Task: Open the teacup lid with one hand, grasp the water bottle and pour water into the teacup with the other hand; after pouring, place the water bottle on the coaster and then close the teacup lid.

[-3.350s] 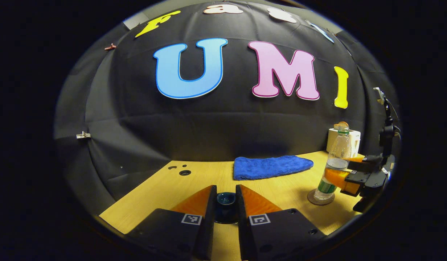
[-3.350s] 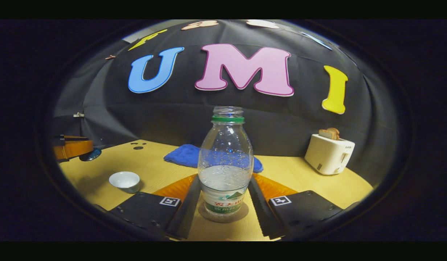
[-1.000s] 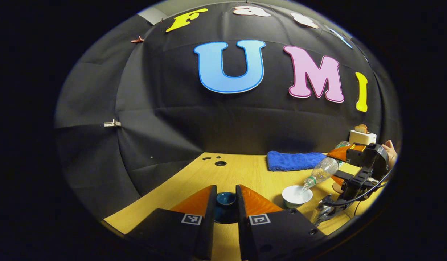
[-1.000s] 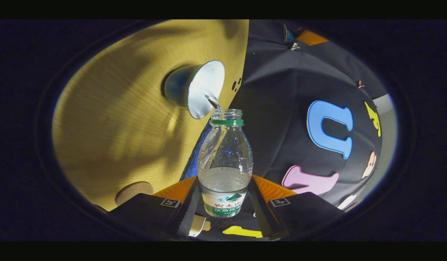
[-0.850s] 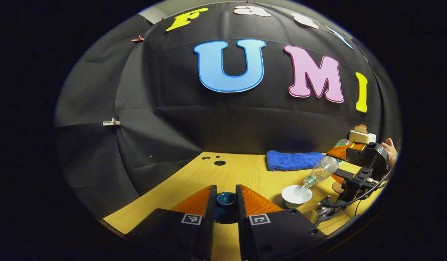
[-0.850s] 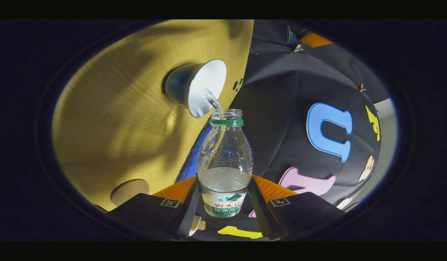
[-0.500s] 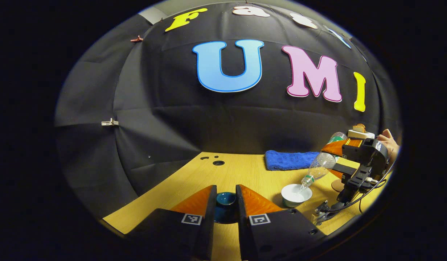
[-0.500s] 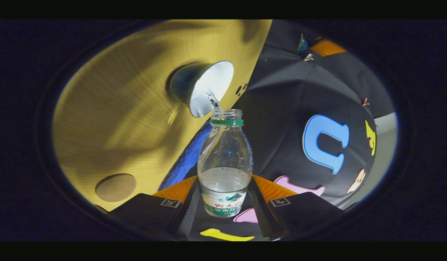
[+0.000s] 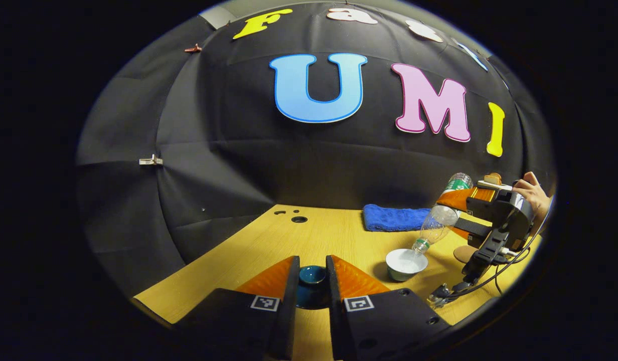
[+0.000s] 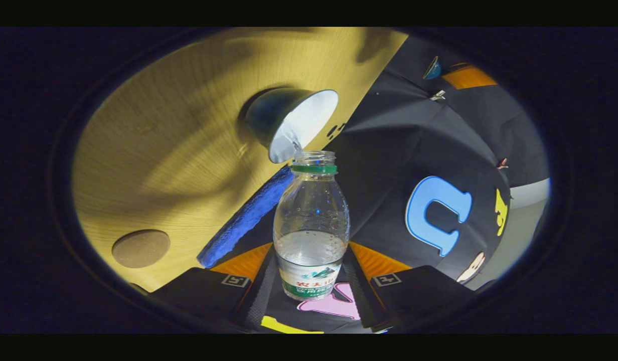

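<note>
My left gripper [image 9: 312, 286] is shut on the dark blue teacup lid [image 9: 312, 277], held above the wooden table [image 9: 269, 245]. To its right stands the teacup [image 9: 403, 262], white inside, dark blue outside. My right gripper [image 10: 311, 273] is shut on the clear water bottle [image 10: 311, 225] and tips it mouth-down over the teacup [image 10: 294, 123]. A thin stream runs from the bottle mouth into the cup. In the left gripper view the tilted water bottle [image 9: 436, 225] and the right gripper [image 9: 482, 215] hang above the cup's right side, a hand [image 9: 533, 192] behind them. The round cork coaster [image 10: 141, 248] lies bare.
A folded blue cloth [image 9: 393, 217] lies at the back of the table, behind the cup. A white toaster [image 9: 489, 181] with bread peeks out behind the right gripper. Cables [image 9: 469, 286] trail on the table below the right gripper. Small holes [image 9: 294, 217] mark the table's far left.
The right gripper has rolled further and lifted the bottle's base, steepening the tilt, while water keeps running into the teacup. My left gripper still holds the lid and has drifted slightly.
</note>
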Demonstrator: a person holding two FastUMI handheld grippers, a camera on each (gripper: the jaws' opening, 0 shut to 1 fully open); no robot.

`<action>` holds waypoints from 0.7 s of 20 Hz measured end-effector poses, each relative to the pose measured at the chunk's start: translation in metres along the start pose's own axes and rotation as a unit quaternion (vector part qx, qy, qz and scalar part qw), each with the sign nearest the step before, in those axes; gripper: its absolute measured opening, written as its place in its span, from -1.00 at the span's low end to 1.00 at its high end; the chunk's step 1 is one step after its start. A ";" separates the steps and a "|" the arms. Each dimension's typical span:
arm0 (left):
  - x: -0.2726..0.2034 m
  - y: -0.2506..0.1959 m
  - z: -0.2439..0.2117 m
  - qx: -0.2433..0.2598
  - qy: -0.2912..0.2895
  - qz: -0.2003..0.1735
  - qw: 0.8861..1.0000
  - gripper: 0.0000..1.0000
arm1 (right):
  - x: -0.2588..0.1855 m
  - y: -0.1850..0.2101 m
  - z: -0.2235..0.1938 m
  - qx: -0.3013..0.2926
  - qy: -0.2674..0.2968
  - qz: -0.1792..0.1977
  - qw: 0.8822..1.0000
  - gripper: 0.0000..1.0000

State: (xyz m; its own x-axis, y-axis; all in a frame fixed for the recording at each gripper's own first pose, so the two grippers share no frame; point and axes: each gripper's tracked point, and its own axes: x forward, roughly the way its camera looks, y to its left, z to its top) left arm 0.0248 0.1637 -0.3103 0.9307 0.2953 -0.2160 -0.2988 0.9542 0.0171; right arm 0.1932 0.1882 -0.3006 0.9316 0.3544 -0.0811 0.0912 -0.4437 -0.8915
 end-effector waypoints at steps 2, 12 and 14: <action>-0.002 0.000 0.001 -0.002 0.000 -0.001 1.000 -0.36 | 0.000 -0.001 0.000 0.001 0.001 0.001 1.000 0.47; -0.007 0.002 0.006 -0.002 -0.003 0.004 1.000 -0.35 | -0.002 0.005 -0.002 0.077 0.021 0.013 0.997 0.47; -0.009 0.003 0.008 -0.004 -0.005 0.008 1.000 -0.36 | -0.001 0.011 -0.005 0.131 0.036 0.025 0.990 0.47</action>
State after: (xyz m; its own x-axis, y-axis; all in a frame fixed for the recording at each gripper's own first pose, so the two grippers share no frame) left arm 0.0175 0.1640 -0.3008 0.9274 0.3118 -0.2066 -0.3161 0.9486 0.0125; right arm 0.1945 0.1788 -0.3082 0.9561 0.2740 -0.1036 -0.0406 -0.2262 -0.9732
